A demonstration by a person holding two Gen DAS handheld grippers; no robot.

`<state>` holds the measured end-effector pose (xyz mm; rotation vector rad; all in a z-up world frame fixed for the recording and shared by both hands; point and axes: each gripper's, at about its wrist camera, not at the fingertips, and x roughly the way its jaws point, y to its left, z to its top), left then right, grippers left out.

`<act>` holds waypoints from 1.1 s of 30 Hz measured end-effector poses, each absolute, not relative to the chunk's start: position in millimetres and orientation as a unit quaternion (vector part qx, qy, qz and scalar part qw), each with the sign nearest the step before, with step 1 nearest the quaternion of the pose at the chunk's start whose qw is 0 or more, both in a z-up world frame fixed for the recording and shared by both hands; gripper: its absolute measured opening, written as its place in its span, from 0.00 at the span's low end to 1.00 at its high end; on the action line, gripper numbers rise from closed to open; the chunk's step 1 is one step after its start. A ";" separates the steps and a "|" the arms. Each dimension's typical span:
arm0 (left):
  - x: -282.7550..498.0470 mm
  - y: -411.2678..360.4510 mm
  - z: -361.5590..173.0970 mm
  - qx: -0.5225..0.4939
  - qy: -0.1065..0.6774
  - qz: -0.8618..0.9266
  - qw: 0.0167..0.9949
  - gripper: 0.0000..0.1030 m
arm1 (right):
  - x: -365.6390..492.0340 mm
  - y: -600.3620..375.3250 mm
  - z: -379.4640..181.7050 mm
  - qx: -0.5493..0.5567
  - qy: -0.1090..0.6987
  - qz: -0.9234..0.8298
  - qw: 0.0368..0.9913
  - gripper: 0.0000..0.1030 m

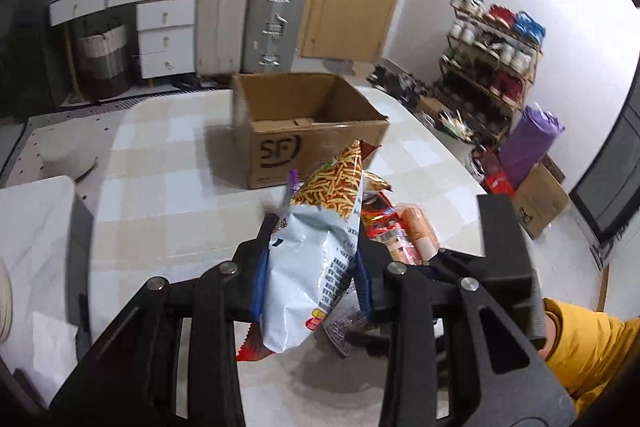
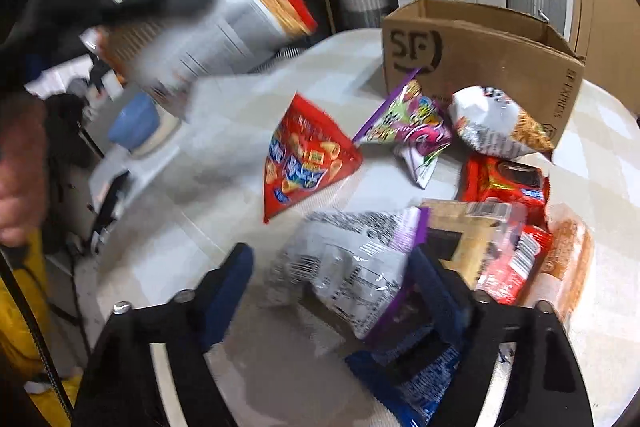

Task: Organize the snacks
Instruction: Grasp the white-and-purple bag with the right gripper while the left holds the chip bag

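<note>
Pale checked table (image 2: 248, 115), snacks strewn at the near side.
Carries an open cardboard box (image 2: 480, 55) toward the far edge, with a red cone-snack bag (image 2: 304, 155), a purple candy bag (image 2: 408, 127) and a white noodle-snack bag (image 2: 492, 123) in front; nearer, a red cookie pack (image 2: 504, 183), a white-and-purple bag (image 2: 360, 259).

The cardboard box (image 1: 316, 143) is showing a black printed "SF" logo on its front wall — the same mark is facing the right wrist camera too. Small print is running up that box's side edge, too blurred to read. Snack bag lettering is staying illegible — blurred.
</note>
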<state>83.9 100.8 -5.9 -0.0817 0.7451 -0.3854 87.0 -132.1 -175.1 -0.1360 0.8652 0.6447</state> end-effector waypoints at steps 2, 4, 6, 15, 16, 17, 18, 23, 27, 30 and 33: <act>71.5 117.0 -1.4 -0.047 0.356 -0.177 0.916 0.30 | 88.0 -123.9 -179.5 -0.078 0.418 0.304 0.853 0.72; 60.8 131.2 -1.0 -0.056 0.354 -0.172 0.918 0.30 | 89.6 -114.9 -183.6 -0.089 0.421 0.300 0.851 0.72; 49.7 145.4 -0.8 -0.065 0.352 -0.168 0.918 0.30 | 92.1 -110.5 -184.2 -0.091 0.419 0.298 0.853 0.72; 12.7 183.6 -14.2 -0.102 0.355 -0.157 0.916 0.30 | 96.5 -101.6 -186.9 -0.072 0.427 0.303 0.849 0.48; 11.7 185.4 -16.7 -0.104 0.356 -0.157 0.915 0.30 | 95.0 -101.1 -186.7 -0.067 0.427 0.303 0.849 0.47; 8.8 187.8 -18.1 -0.107 0.356 -0.156 0.915 0.30 | 93.3 -101.7 -186.4 -0.062 0.427 0.302 0.850 0.46; 5.9 190.0 -19.2 -0.109 0.356 -0.156 0.915 0.30 | 92.3 -102.9 -186.0 -0.060 0.427 0.302 0.850 0.45; 0.1 192.9 -22.3 -0.115 0.356 -0.157 0.914 0.30 | 82.8 -116.9 -180.4 -0.033 0.419 0.307 0.854 0.42; -3.2 193.4 -22.7 -0.117 0.356 -0.155 0.914 0.30 | 77.1 -126.3 -172.4 -0.012 0.412 0.315 0.855 0.42; 2.0 186.0 -22.4 -0.121 0.357 -0.157 0.913 0.30 | 70.8 -140.9 -157.6 0.019 0.395 0.325 0.859 0.42; 2.9 181.7 -19.4 -0.122 0.356 -0.158 0.913 0.30 | 66.9 -152.1 -146.3 0.036 0.382 0.334 0.861 0.42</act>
